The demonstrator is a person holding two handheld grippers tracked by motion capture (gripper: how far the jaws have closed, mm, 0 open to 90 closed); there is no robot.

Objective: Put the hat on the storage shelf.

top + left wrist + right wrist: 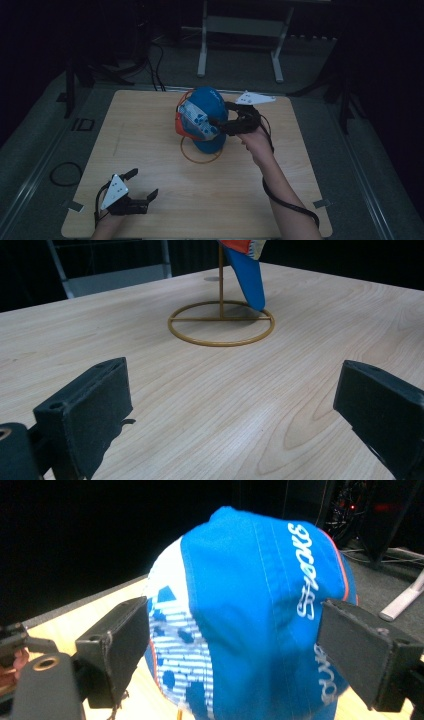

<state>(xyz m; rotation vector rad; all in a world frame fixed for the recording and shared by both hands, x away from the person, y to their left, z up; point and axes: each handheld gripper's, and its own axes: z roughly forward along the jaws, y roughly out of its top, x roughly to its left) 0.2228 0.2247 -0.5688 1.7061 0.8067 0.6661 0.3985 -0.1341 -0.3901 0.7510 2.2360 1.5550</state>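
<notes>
cap (pixel 206 119) sits on its gold wire stand (pixel 200 152) at the middle of the table (pixel 150 200), lifted so it keeps its shape. right hand-held gripper (pixel 220 122) is at the cap, jaws spread either side of it. left hand-held gripper (pixel 142 185), jaws apart, waits well short of the stand.

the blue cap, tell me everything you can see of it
The blue cap is fabric, mostly bright blue with a white panel printed in blue blocks and stripes, orange piping and underside, and white lettering down one side. It sits on a thin gold wire stand with a ring base, near the far middle of the wooden table. Its brim points down toward the ring. The right gripper is open with a jaw on either side of the crown; contact is unclear.
</notes>
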